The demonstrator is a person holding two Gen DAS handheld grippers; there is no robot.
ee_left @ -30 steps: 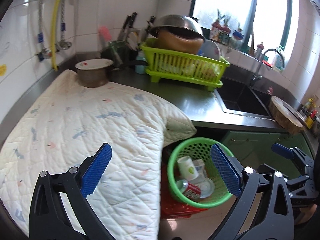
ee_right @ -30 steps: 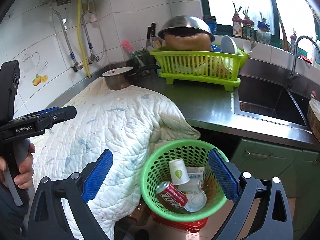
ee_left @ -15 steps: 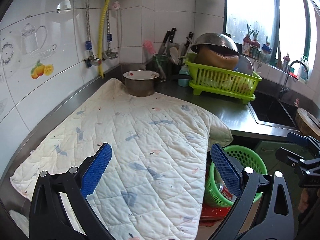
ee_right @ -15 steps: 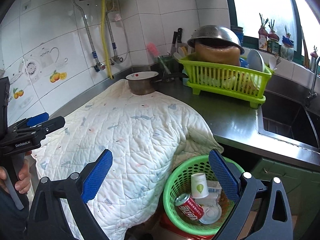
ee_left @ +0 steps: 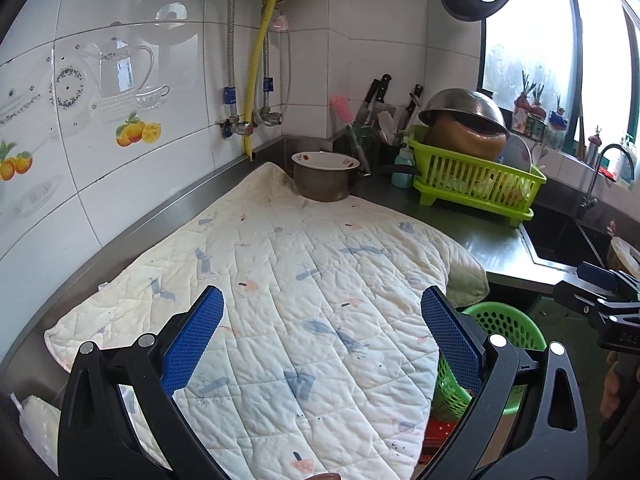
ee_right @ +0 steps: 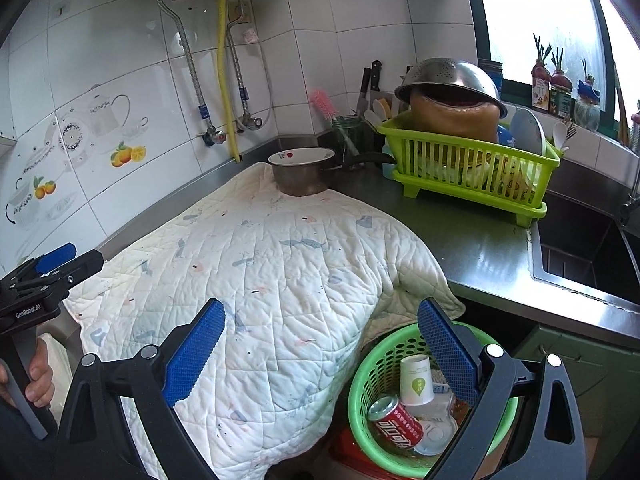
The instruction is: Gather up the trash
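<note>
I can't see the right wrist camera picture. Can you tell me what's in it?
An open right gripper hovers over a green basket holding a red can and paper cup. A white quilted cloth covers the counter beside it.

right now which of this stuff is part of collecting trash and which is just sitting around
Part of the job:
green basket
red can
paper cup
small carton
round lid

Just lying about:
quilted cloth
pot
dish rack
colander
sink
</note>
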